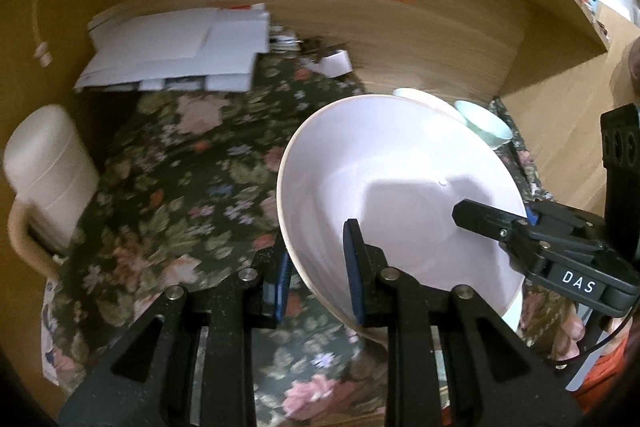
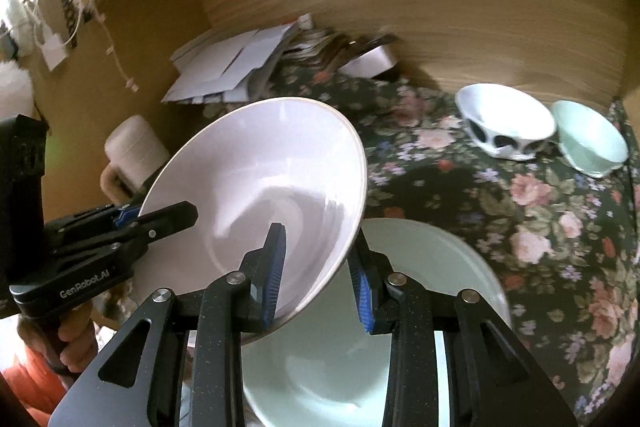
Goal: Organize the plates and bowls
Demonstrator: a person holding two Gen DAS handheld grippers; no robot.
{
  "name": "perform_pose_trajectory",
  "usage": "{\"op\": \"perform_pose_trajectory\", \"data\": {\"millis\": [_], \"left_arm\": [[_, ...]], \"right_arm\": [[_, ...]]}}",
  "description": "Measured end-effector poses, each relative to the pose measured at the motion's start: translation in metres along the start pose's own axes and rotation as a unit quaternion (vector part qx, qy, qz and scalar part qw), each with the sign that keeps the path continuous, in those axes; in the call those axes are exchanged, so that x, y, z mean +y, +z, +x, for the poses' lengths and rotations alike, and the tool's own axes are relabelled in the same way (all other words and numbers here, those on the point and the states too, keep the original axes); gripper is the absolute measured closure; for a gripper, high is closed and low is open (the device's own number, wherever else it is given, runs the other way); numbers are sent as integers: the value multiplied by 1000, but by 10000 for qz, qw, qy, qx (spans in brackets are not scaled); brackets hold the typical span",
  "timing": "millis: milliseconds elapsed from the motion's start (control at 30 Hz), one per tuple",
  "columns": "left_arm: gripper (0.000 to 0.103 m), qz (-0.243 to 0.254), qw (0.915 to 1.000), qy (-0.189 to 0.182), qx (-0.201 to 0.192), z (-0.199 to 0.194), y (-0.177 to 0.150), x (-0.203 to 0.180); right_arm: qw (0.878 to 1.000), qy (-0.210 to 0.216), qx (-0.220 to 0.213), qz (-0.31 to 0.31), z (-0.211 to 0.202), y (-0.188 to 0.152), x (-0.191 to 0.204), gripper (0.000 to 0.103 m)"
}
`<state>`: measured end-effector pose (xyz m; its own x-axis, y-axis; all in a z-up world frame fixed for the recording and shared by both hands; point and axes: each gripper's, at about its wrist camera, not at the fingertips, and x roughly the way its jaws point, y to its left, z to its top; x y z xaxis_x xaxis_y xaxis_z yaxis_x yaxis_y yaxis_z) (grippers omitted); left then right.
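Observation:
A large pale pink bowl (image 1: 384, 179) is held tilted above the floral cloth by both grippers. My left gripper (image 1: 318, 279) is shut on its left rim. My right gripper (image 2: 320, 275) is shut on its right rim and also shows in the left wrist view (image 1: 492, 223). The left gripper shows in the right wrist view (image 2: 160, 219). Under the pink bowl (image 2: 256, 187) lies a white plate (image 2: 420, 291). A white patterned bowl (image 2: 506, 123) and a mint bowl (image 2: 592, 139) stand at the far right.
A stack of white papers (image 1: 176, 47) lies at the back. A cream lidded jar (image 1: 48, 171) stands at the left. A wooden back wall (image 1: 360, 19) carries coloured notes. A floral cloth (image 1: 184, 187) covers the desk. A white tape roll (image 2: 372, 61) lies near the wall.

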<state>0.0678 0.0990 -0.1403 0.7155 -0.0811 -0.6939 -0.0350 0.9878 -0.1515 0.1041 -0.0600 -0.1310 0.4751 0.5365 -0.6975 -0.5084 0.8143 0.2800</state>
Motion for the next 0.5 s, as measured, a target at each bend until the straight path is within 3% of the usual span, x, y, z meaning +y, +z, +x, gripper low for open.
{"op": "perform_pose_trajectory", "data": {"millis": [500], "left_arm": [[79, -599, 9976, 332, 115, -16, -32, 60]], "right_arm": [[9965, 369, 634, -402, 49, -9, 49, 75]]}}
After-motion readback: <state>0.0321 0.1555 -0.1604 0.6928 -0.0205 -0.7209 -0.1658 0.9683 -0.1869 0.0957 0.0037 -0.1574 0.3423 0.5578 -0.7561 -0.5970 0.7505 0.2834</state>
